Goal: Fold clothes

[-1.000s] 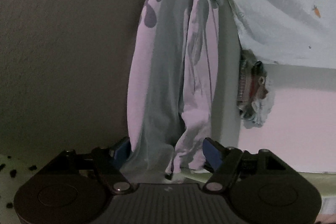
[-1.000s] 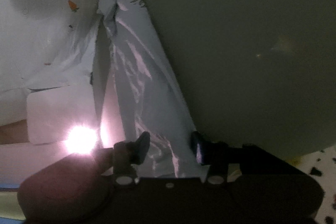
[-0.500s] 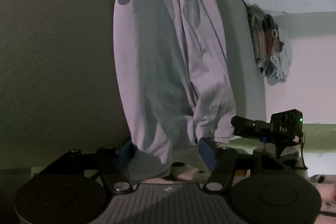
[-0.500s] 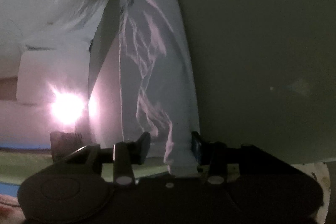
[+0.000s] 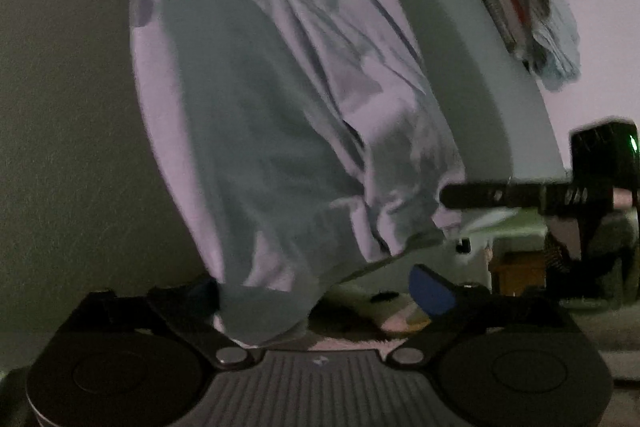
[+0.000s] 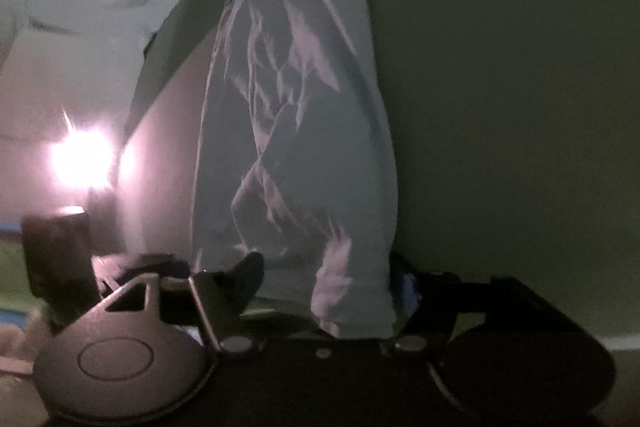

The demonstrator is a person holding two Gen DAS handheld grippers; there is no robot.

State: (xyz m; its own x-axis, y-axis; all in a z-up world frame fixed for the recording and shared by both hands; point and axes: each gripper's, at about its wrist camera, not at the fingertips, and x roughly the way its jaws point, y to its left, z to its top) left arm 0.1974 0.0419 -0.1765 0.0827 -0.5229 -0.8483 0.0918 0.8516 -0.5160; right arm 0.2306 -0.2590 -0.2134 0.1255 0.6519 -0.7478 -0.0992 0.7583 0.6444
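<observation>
A pale, lilac-grey garment point(image 5: 288, 131) hangs from above, bunched and creased, with dark printed spots along its left edge. Its lower end drapes between the fingers of my left gripper point(image 5: 320, 291), whose jaws stand wide apart; the cloth covers the left finger and the blue pad of the right finger point(image 5: 432, 291) is bare. In the right wrist view the same garment point(image 6: 296, 131) hangs down between the fingers of my right gripper point(image 6: 328, 279), whose jaws are also apart with cloth lying against the right one. The other gripper point(image 5: 560, 193) shows at the right of the left wrist view.
A dim plain wall point(image 5: 68, 107) fills the left. A pile of mixed clothes point(image 5: 524, 15) lies at upper right on a pale sheet. A bright lamp glare point(image 6: 80, 159) sits at left in the right wrist view. A spotted surface point(image 5: 384, 297) lies below.
Both grippers have tilted and shifted; the garment now hangs larger and lower in both views. The other gripper has come further into the left wrist view. The jaws stay apart.
</observation>
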